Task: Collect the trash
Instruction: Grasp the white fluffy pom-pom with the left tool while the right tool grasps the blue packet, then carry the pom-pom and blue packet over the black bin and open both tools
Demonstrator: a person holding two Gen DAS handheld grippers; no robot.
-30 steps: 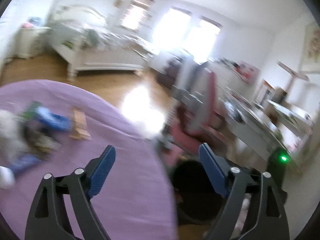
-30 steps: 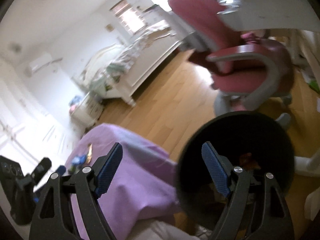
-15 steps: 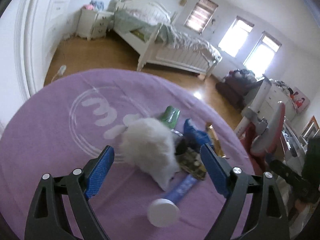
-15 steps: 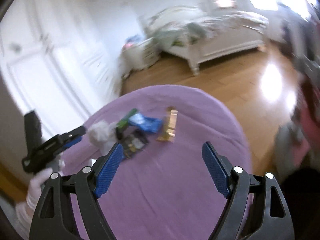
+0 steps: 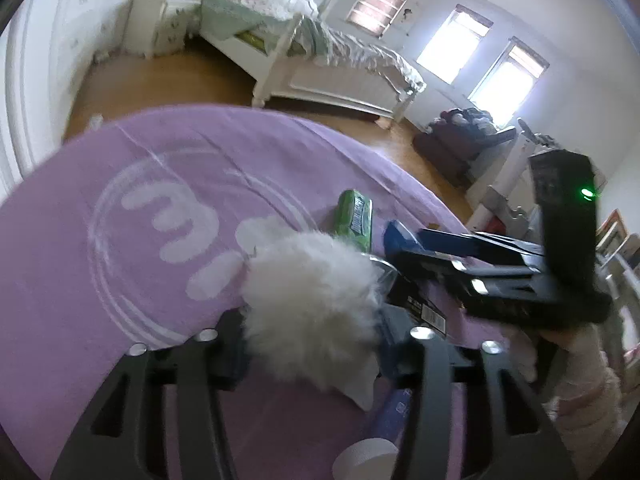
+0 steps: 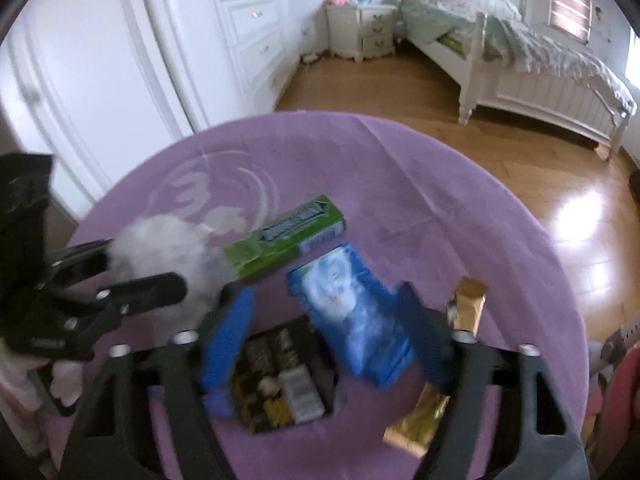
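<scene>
A crumpled white tissue wad [image 5: 312,300] lies on the purple round table [image 5: 120,240]. My left gripper [image 5: 312,344] has its fingers on both sides of the wad, closing on it; it also shows in the right wrist view [image 6: 160,264]. My right gripper [image 6: 332,332] is open, low over a blue packet [image 6: 352,312] and a dark wrapper [image 6: 280,380]. A green box [image 6: 284,236] lies just beyond, and a gold wrapper [image 6: 440,380] lies to the right. A purple tube with a white cap [image 5: 380,440] lies under the left gripper.
The table edge drops to a wooden floor [image 6: 400,80]. A white bed [image 6: 520,60], a nightstand [image 6: 360,28] and white wardrobe doors [image 6: 120,60] stand beyond. The right gripper's body [image 5: 520,276] sits close at the left gripper's right.
Both grippers swung from the bin side back to the table and dropped onto the trash pile. The left fingers have narrowed around the tissue wad.
</scene>
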